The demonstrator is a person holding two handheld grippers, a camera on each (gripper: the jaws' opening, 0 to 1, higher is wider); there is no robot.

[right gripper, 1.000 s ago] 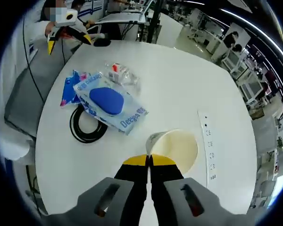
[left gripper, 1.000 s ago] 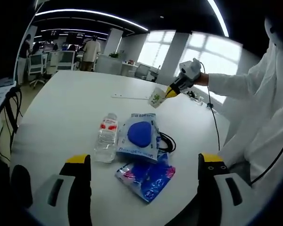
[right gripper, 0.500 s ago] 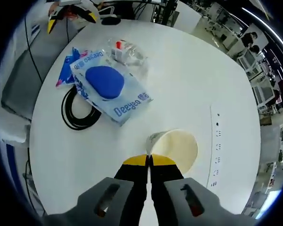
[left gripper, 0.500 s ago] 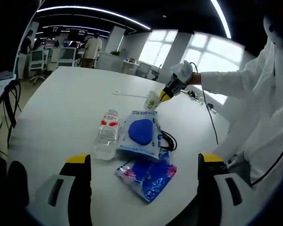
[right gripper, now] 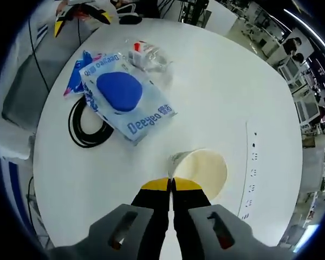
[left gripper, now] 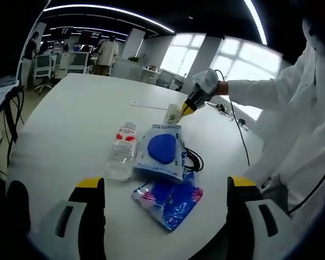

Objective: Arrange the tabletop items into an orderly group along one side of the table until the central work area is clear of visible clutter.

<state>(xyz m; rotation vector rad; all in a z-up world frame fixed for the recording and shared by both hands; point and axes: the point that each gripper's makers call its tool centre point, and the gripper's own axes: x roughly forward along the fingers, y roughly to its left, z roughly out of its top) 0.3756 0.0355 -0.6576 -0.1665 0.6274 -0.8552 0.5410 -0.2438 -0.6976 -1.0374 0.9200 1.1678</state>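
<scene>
**A:** What is on the white bench [left gripper: 59, 124], going from left to right?

**B:** In the left gripper view, first comes a clear water bottle [left gripper: 121, 154] with a red label, lying on its side. Touching it on the right is a white and blue pouch [left gripper: 162, 153] with a big blue oval on it. A coil of black cable [left gripper: 192, 161] peeks out from under the pouch. In front of both lies a shiny blue packet [left gripper: 168, 197] with pink spots.

**A:** And the paper cup?

**B:** The paper cup [left gripper: 174, 114] is farther back, behind the pouch and near a thin white strip [left gripper: 146, 104] lying flat on the bench. The right tongs [left gripper: 186, 110] pinch its rim, with a hand [left gripper: 221, 88] and a white sleeve [left gripper: 271, 92] behind them.

**A:** How do the left tongs look?

**B:** The left tongs [left gripper: 166, 187] are spread wide, with nothing between them (the yellow tips sit far apart at the bottom).

**A:** What about the right gripper view?

**B:** There the cable [right gripper: 82, 126] is on the left, then the pouch [right gripper: 124, 100] on top of it, with the bottle [right gripper: 148, 57] past it. The right tongs [right gripper: 170, 184] are pressed together on the wall of the cup [right gripper: 205, 169], which looks empty inside. The strip [right gripper: 251, 165] is on the far right.
</scene>
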